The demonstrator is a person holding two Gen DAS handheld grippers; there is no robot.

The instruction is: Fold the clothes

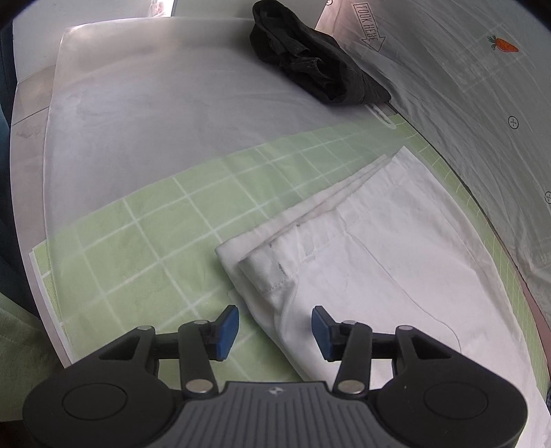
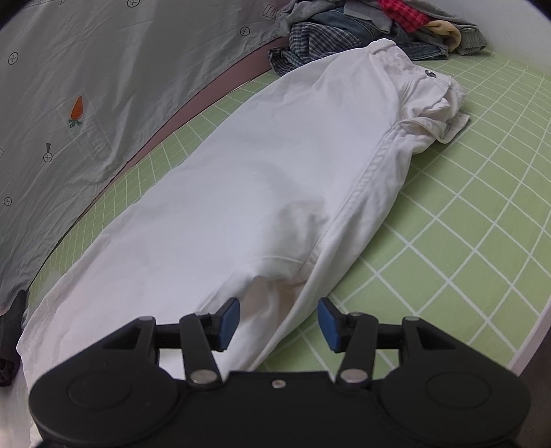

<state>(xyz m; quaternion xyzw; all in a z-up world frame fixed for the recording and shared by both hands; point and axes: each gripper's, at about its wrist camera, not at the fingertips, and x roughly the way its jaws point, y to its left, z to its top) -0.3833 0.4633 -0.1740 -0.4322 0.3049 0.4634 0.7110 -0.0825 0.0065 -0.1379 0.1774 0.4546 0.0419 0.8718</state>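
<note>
Through the left wrist view, the left gripper [image 1: 274, 332] is hanging over the hem end of a pair of white cotton trousers [image 1: 372, 262], its blue-padded jaws standing apart with nothing pinched; the folded cuff is lying just ahead of the pads. The trousers are resting on a light green cutting mat with a white grid [image 1: 137, 248]. Farther off, a crumpled black garment [image 1: 310, 69] is sitting on a pale grey sheet [image 1: 155, 113], and a grey cloth printed with a small orange carrot [image 1: 482, 86] is lying along the right.

Through the right wrist view, the right gripper [image 2: 278, 324] is hovering over the trousers [image 2: 275, 172], jaws parted and gripping nothing, white fabric lying beneath and between them. The trousers are stretching away across the green mat [image 2: 465, 224] toward a heap of mixed clothes [image 2: 361, 31] at the far end, waistband lying beside the heap.
</note>
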